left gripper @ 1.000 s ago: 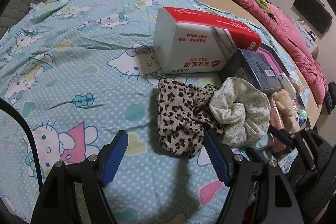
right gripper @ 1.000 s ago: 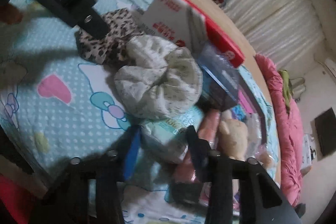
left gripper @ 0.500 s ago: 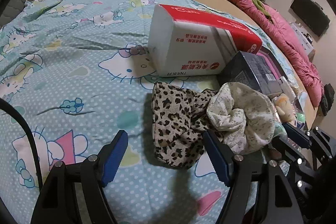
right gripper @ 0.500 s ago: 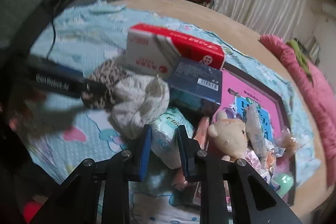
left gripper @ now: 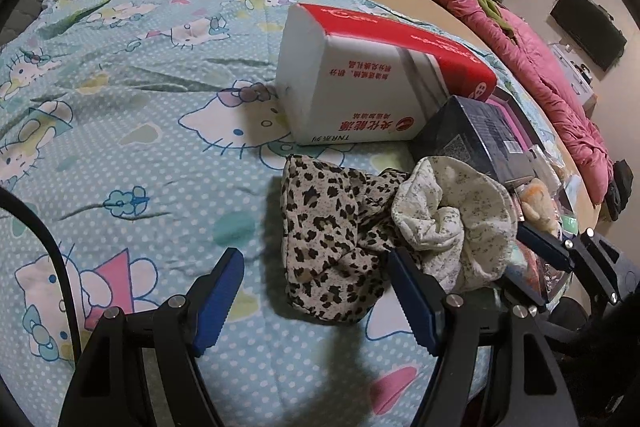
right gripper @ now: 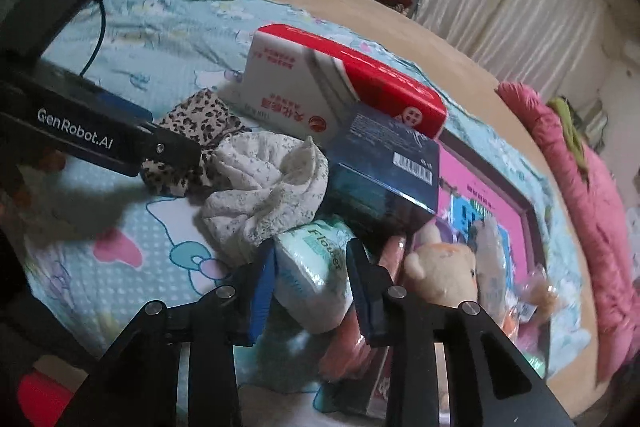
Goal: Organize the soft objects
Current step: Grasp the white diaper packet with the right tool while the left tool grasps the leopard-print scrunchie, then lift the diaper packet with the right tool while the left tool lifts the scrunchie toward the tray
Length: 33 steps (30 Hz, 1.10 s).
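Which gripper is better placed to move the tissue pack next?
Right. The right gripper already has both fingers on the tissue pack, while the left gripper is open, empty, near the leopard cloth.

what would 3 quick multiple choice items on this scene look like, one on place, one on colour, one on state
1. Where does the leopard cloth lie?
A. on top of the red and white pack
B. on the sheet, against the pale cloth
C. on the pink quilt

2. What colour is the top of the big pack?
A. green
B. yellow
C. red

3. What is the right gripper doing?
A. closed on the tissue pack
B. wide open over bare sheet
C. closed on the teddy

Answers:
1 B: it rests on the sheet, touching the pale cloth.
2 C: a red top over white sides.
3 A: both its fingers press the sides of the tissue pack, while the teddy sits beside it, untouched. The left gripper is open.
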### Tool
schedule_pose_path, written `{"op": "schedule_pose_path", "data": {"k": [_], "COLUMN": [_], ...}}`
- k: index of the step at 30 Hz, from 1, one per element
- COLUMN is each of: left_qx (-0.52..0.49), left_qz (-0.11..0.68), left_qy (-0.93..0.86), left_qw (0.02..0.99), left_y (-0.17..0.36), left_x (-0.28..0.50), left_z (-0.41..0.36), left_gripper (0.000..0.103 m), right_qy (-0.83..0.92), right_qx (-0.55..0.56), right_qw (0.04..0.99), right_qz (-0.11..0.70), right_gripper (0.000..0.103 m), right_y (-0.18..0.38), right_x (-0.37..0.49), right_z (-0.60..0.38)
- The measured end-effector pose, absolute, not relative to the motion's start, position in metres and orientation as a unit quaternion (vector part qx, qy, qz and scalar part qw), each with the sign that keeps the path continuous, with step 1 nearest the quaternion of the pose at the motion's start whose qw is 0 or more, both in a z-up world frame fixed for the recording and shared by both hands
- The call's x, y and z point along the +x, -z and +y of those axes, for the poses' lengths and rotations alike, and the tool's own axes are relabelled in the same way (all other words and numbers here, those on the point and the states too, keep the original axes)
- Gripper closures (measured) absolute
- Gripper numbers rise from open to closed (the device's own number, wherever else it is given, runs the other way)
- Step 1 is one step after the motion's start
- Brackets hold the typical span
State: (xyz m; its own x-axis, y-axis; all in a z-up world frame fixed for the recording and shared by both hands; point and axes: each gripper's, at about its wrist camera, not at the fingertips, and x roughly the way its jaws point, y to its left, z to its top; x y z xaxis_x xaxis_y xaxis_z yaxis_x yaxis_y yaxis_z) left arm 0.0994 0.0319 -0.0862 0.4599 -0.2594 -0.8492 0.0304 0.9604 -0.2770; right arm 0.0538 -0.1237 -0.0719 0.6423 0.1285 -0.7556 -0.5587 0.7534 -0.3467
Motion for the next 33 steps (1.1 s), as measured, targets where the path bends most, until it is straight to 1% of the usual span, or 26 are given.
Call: {"op": "schedule_pose_path", "data": {"k": [1,2,4,5,7,8,10,11,12,13,16,26,33], "left_qx": [-0.114,-0.115,-0.117,-0.117,-0.120,-0.119,-0.116,-0.116,-0.115,-0.111,-0.095,-0.107,-0.105], "left_qz": [0.512,0.512,0.510,0.509,0.509,0.511,0.514,0.514,0.513,0.513,0.511,0.467,0.451], "left_qy": [0.087,0.088,0.092,0.091,0.096,0.098,0.108,0.113,0.119,0.124,0.136,0.121,0.099], "left_qw": [0.847,0.847,0.847,0.848,0.847,0.846,0.843,0.843,0.842,0.842,0.844,0.869,0.881], "left_y": [0.087,0.088,0.088,0.088,0.090,0.091,0.093,0.093,0.093,0.093,0.092,0.060,0.038], "left_x": [0.100,0.101,0.102,0.103,0.106,0.108,0.111,0.113,0.114,0.114,0.112,0.090,0.074], "left_z": [0.033,0.033,0.033,0.033,0.032,0.031,0.026,0.024,0.021,0.019,0.013,0.029,0.038], "left_gripper": [0.029,0.029,0.030,0.032,0.049,0.053,0.073,0.079,0.091,0.095,0.098,0.099,0.099], "right_qy": [-0.206,-0.211,-0.222,-0.224,-0.230,-0.233,-0.243,-0.243,-0.245,-0.248,-0.254,-0.262,-0.275], "right_qx": [-0.286,-0.278,-0.246,-0.218,-0.175,-0.153,-0.119,-0.113,-0.106,-0.101,-0.091,-0.084,-0.082], "right_qw": [0.859,0.859,0.862,0.866,0.872,0.875,0.880,0.882,0.882,0.883,0.887,0.894,0.897], "right_qz": [0.372,0.374,0.384,0.389,0.395,0.395,0.390,0.388,0.387,0.385,0.374,0.354,0.337], "right_gripper": [0.078,0.081,0.082,0.082,0.082,0.082,0.082,0.082,0.082,0.082,0.082,0.082,0.082], "right_y": [0.072,0.071,0.066,0.062,0.055,0.050,0.044,0.042,0.040,0.038,0.030,0.014,0.002], "right_x": [0.055,0.057,0.061,0.064,0.066,0.067,0.065,0.064,0.064,0.064,0.060,0.056,0.051], "right_z": [-0.123,-0.124,-0.130,-0.137,-0.148,-0.154,-0.163,-0.165,-0.167,-0.168,-0.168,-0.164,-0.158]}}
